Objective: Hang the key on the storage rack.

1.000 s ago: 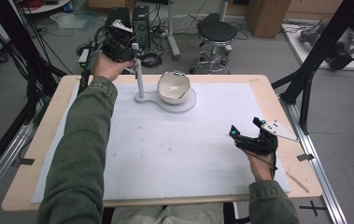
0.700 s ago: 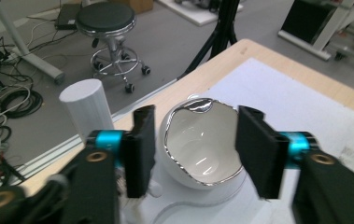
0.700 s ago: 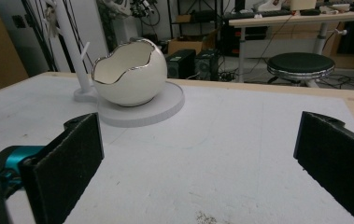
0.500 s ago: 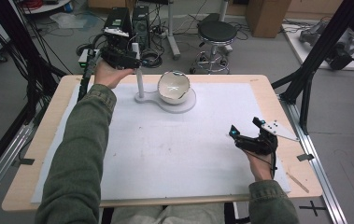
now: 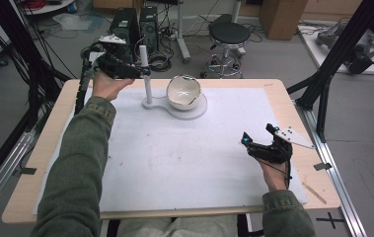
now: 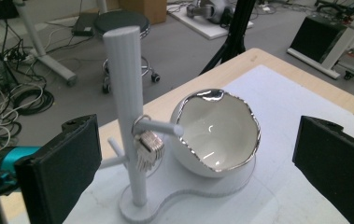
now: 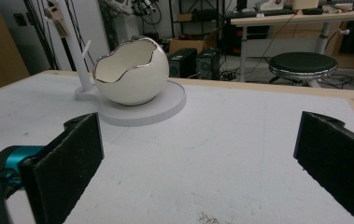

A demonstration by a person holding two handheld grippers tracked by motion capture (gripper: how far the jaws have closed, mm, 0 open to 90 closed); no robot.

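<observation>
An eggshell-shaped bowl (image 5: 183,92) sat on the round end of a stand base (image 5: 197,109) at the table's (image 5: 273,88) far middle. Left of it rose a pegged post (image 5: 146,74); a ring (image 6: 146,142) hung from one peg.

A black stool (image 5: 229,34) and two computer towers (image 5: 135,22) stand on the floor beyond the table (image 5: 273,89).

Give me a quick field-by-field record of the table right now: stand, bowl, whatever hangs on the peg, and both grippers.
stand: white peg stand, upright on a white base at the table's far side
bowl: white egg-shaped bowl with silver jagged rim, on the base's round plate beside the post
hanging item: small silver ring with charm, on a side peg
left gripper: jaws open, raised by the post, facing the peg
right gripper: jaws open, low over the white mat, holding nothing
</observation>
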